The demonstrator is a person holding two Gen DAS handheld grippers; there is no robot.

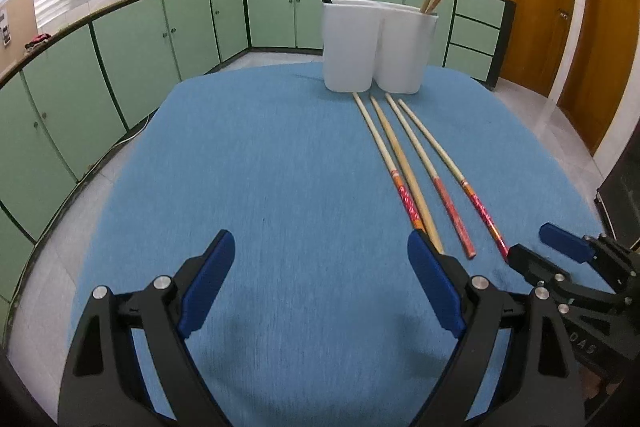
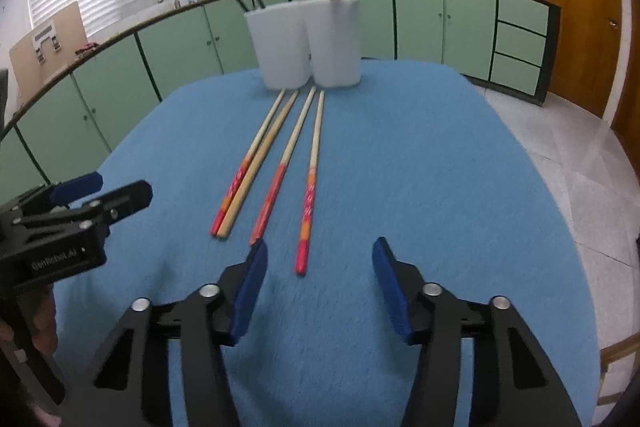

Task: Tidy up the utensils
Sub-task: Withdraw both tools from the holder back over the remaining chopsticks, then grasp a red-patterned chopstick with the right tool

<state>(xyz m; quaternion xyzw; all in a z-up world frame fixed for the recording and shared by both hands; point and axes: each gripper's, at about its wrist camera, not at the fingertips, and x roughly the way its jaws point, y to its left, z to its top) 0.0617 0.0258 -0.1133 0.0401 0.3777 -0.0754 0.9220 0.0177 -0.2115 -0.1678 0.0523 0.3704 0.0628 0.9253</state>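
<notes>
Tilting downward, spread right hand-held gripper near chopsticks.

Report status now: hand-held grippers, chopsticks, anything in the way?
Left hand-held gripper open, empty. Right hand-held gripper open, over end of one chopstick, not gripping. Four chopsticks on cloth before holder. Path clear.

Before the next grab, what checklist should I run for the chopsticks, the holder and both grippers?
1. Left gripper open and empty: ok.
2. Right gripper open, nothing between the pads: ok.
3. Four chopsticks lie flat on the blue cloth, none crossed: ok.
4. Nearest chopstick lines up with the right gripper's gap, not yet inside it: ok.
5. White holder upright, with room in both cups: ok.
6. Grippers apart from each other: ok.
</notes>
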